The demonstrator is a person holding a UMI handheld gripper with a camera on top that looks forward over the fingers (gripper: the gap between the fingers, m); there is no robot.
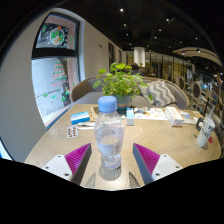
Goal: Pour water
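A clear plastic water bottle (108, 135) with a pale blue cap stands upright on the light wooden table (160, 135). It sits between my two fingers, whose magenta pads (78, 156) show at either side. There is a visible gap between each pad and the bottle, so my gripper (111, 160) is open around it and the bottle rests on its own base.
Beyond the bottle a green potted plant (122, 82) stands mid-table. Small boxes and packets (80, 118) lie to the left, and more items including a white cup (204, 132) are at the right. A grey sofa (160, 92) is behind.
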